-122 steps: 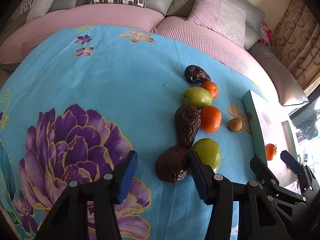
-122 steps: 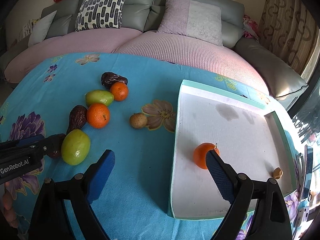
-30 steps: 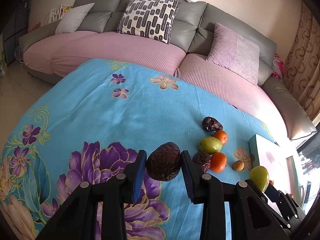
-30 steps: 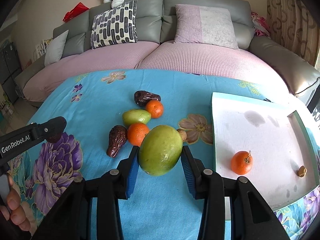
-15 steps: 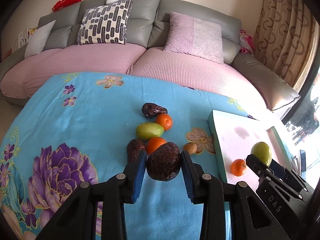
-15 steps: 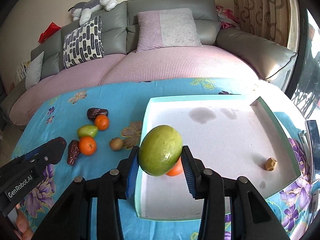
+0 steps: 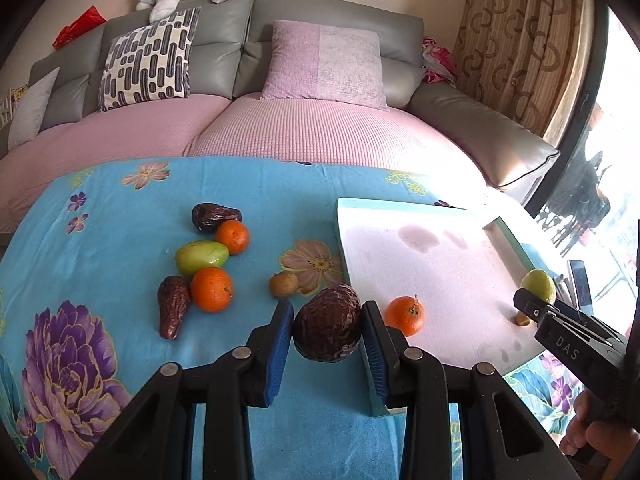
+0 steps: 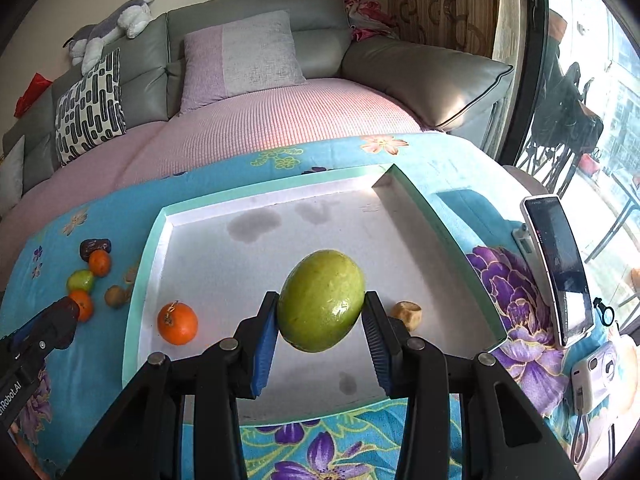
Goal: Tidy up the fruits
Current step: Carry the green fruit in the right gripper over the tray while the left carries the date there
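Left gripper (image 7: 327, 334): clamped on a dark brown wrinkled avocado-shaped fruit (image 7: 327, 323), blue pads pressed to both its sides; it hangs above the blue flowered tablecloth (image 7: 120, 208), just at the near left corner of the tray.
Dark fruit's axis: roughly upright and slightly tilted, one end up and away from the camera, the broad end down and near.
Right gripper (image 8: 320, 316): closed around a smooth green oval mango-like fruit (image 8: 321, 300), held over the middle of the white tray with a mint-green rim (image 8: 154, 232).
Green fruit's axis: long axis slanted, upper end leaning right and away, lower end towards the left finger.
In the tray: a small orange tangerine with a stem (image 8: 177, 323) near the left wall, and a small tan nut-like piece (image 8: 407, 315) right of the gripper; the two are well apart.
On the cloth, left of the tray: two orange tangerines (image 7: 212, 289), a second green fruit (image 7: 201, 257) between them, two dark wrinkled fruits (image 7: 173, 305), one lying lengthwise beside the nearer tangerine, and a small brown round fruit (image 7: 283, 283) near the tray edge.
Right of the tray: a smartphone on a stand (image 8: 558, 272), upright and tilted.
Behind: a grey sofa with pink covers (image 7: 280, 128).
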Demonstrator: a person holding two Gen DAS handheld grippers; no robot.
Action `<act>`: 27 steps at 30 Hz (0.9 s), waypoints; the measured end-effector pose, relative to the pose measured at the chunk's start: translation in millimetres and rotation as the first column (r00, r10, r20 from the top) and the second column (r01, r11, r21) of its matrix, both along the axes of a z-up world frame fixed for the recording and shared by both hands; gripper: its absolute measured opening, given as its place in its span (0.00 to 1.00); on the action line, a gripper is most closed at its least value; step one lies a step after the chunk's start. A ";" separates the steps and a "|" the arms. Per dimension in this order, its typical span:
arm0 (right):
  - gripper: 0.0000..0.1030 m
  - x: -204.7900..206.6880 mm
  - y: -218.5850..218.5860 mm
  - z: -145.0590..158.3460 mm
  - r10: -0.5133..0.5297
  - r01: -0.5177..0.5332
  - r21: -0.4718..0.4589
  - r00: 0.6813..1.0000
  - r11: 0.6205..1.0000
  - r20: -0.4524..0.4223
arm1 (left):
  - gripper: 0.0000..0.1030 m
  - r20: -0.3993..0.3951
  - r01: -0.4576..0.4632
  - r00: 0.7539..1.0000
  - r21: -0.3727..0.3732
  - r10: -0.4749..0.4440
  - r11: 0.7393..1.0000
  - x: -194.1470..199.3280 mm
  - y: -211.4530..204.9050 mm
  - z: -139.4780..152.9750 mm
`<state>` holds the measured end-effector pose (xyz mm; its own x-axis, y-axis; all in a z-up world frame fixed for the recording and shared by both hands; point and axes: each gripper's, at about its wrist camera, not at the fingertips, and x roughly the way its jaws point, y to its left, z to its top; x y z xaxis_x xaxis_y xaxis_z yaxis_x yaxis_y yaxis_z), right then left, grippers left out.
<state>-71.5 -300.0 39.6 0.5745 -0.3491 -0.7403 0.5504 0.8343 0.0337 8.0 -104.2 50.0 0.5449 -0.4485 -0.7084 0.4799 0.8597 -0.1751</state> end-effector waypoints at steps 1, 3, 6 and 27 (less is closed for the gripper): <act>0.42 -1.4 -2.7 -0.5 -0.004 0.004 0.001 1.000 1.000 -0.002 | 0.36 -0.001 0.015 1.000 0.000 -0.015 1.000 -2.3 -4.5 -0.5; 0.42 -4.7 -7.7 -0.7 -0.005 0.005 0.004 1.000 1.000 -0.003 | 0.36 -0.001 0.047 0.999 0.001 -0.047 0.999 -7.6 -14.8 -1.6; 0.42 -9.6 -12.8 1.1 -0.012 0.012 0.007 1.000 1.000 0.005 | 0.36 -0.003 0.090 0.996 0.014 -0.090 0.996 -13.8 -29.4 -5.7; 0.42 -1.4 -24.3 -26.3 0.009 -0.005 0.065 0.998 0.998 -0.068 | 0.36 -0.089 0.191 0.979 0.111 -0.182 0.975 -19.8 -73.4 -45.5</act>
<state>-72.9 -324.4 13.3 0.5240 -0.2953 -0.7989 0.5475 0.8353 0.0503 -11.8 -177.6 4.5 0.4005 -0.4475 -0.7996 0.6228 0.7730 -0.1207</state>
